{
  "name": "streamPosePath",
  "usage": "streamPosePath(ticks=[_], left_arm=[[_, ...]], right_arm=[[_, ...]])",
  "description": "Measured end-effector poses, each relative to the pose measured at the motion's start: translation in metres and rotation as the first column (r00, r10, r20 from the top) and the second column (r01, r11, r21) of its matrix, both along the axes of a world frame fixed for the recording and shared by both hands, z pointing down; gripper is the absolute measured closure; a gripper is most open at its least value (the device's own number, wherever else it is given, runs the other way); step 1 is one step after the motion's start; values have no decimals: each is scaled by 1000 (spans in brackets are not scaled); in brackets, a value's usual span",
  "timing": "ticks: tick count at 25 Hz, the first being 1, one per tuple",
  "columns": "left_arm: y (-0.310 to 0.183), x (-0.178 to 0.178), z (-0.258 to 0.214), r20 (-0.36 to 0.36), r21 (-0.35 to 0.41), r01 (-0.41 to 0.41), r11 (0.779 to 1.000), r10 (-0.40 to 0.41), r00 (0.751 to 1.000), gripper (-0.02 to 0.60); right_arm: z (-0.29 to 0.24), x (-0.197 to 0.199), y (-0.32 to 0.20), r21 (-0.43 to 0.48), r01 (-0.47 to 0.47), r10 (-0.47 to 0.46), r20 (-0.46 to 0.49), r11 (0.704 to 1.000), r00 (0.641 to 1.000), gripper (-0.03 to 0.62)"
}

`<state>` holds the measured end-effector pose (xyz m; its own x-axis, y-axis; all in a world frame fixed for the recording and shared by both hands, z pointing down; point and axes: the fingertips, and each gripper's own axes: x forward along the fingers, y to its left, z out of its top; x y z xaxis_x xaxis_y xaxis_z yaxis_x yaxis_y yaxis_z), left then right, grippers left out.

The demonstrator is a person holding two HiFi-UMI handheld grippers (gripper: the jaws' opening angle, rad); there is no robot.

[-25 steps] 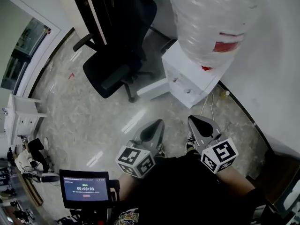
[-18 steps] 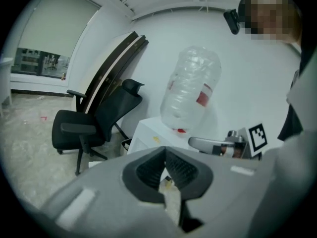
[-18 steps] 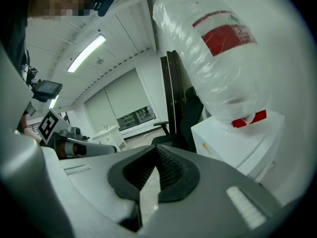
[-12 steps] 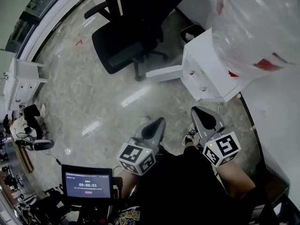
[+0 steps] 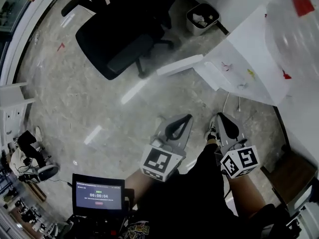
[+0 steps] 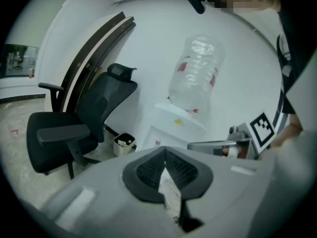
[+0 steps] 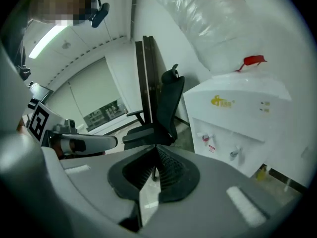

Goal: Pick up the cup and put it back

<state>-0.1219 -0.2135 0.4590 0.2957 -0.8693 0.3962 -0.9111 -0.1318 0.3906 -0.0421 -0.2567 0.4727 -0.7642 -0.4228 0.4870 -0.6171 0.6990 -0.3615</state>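
No cup shows in any view. Both grippers hang low in front of the person, side by side, pointing toward a white water dispenser (image 5: 234, 59). In the head view my left gripper (image 5: 187, 117) and my right gripper (image 5: 218, 116) are each shut, with nothing between the jaws. The left gripper view shows its pads meeting at the tip (image 6: 165, 150), with the right gripper (image 6: 218, 146) off to the side. The right gripper (image 7: 157, 148) is likewise shut and empty in its own view, the left gripper (image 7: 84, 143) beside it.
A clear water bottle (image 5: 294, 24) sits on the dispenser (image 7: 237, 113). A black office chair (image 5: 114, 39) stands on the stone floor to the left, a small bin (image 5: 202, 18) against the wall. A small screen (image 5: 98, 194) sits near the person's legs.
Both grippers have sunk lower and stayed shut. The head view has swung, so the dispenser's top and the bin now show at the upper right.
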Motion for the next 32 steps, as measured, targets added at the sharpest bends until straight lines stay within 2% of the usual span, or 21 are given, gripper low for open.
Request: streamPosePath(ticks=[3, 7, 11, 14, 17, 21, 27, 29, 32], left_arm=[[-3, 1, 31, -32, 1, -36, 999, 36, 999, 577], [-4, 28, 68, -57, 10, -83, 997, 83, 995, 577], [-3, 60, 120, -61, 7, -119, 993, 119, 991, 577], [-7, 83, 172, -63, 45, -138, 989, 141, 988, 577], [-11, 103, 228, -39, 68, -203, 977, 206, 978, 577], [-32, 100, 289, -30, 94, -211, 973, 214, 976, 577], [-54, 84, 371, -64, 109, -190, 976, 197, 978, 577], [-64, 86, 383, -57, 148, -222, 964, 233, 971, 577], [-80, 91, 387, 38, 212, -314, 926, 313, 949, 577]], right_arm=[[22, -5, 5, 3, -50, 50, -14, 999, 999, 582], [66, 5, 10, -30, -78, 77, -22, 997, 997, 560], [148, 24, 8, -86, -97, 93, -51, 991, 994, 560], [221, 29, -1, -91, -99, 93, -74, 991, 993, 560], [293, 33, -19, -73, -138, 134, -66, 988, 989, 560], [379, 45, -61, -1, -205, 204, -87, 979, 975, 560], [521, 80, -121, 56, -316, 321, -222, 947, 921, 554], [555, 89, -147, 75, -355, 363, -240, 932, 901, 554], [587, 97, -180, 94, -399, 409, -247, 912, 878, 545]])
